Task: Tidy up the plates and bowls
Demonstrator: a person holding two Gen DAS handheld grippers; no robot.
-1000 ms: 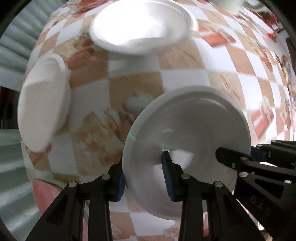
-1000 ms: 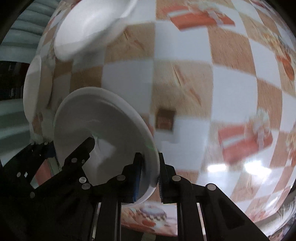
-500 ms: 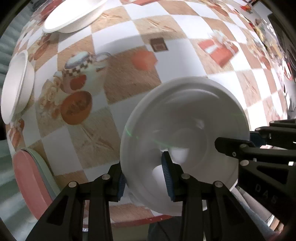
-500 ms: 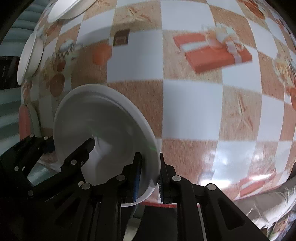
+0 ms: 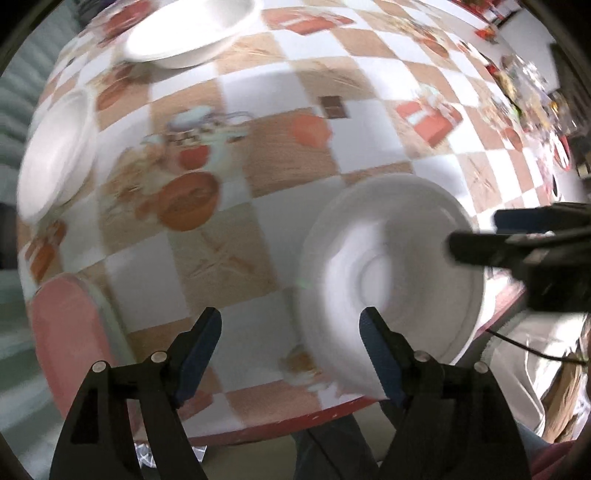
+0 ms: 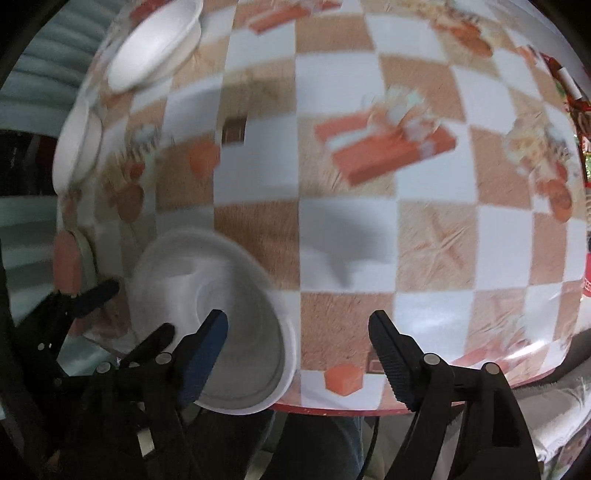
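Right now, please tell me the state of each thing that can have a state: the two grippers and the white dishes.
left gripper: jaws opening, pads off the plate
right gripper: jaws opening, nothing pinched
white plate: released, upright, near the table's front edge, blurred
far bowl: upright, empty, on the table
left bowl: empty, at the table's left edge

left gripper point(image 5: 290, 334): pointing down, fingers opening | right gripper point(image 6: 297, 338): pointing down, fingers opening
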